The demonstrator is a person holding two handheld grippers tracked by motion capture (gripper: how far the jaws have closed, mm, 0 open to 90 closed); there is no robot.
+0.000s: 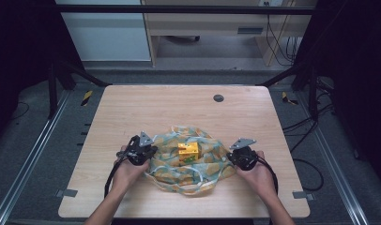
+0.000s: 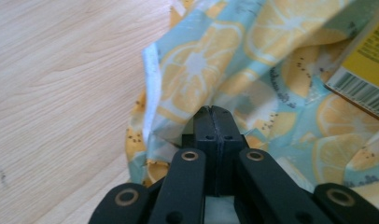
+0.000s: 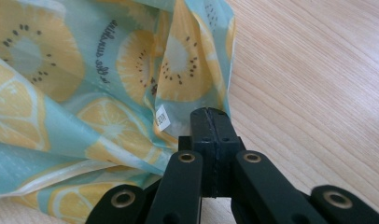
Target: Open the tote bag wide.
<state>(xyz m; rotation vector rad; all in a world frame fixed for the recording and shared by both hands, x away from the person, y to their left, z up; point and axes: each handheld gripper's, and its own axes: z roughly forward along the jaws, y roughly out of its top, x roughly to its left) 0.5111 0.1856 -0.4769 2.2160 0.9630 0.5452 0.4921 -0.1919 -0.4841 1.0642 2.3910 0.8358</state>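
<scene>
item: cloth [image 1: 198, 161], pale blue with lemon and kiwi print, white hem, rumpled in a heap on the near middle of the table [image 1: 132, 108]. a small white tag shows on its right edge in the right gripper view.

item: box [image 1: 188, 152], yellow, barcode on one side, sitting on the middle of the cloth, partly walled in by raised folds.

item: left gripper [image 2: 214, 109], at the cloth's left edge. jaws clenched together; a fold of cloth rises right at the tips, and it looks pinched between them, though the bite itself is hidden.

item: right gripper [image 3: 210, 112], at the cloth's right edge. jaws clenched likewise, with the hem gathered at the tips; probably nipped, not certain.

item: hands, one behind each gripper, low over the table on either side of the heap.

step in hand, as judged: wrapping the box, with both side edges of the cloth taken up.

next move, as judged: lift both edges together and bring them in over the box. this calls for an even pull on each side, so the box does not tip or slide off centre, and for grips kept tight, since thin cloth slips easily.
</scene>
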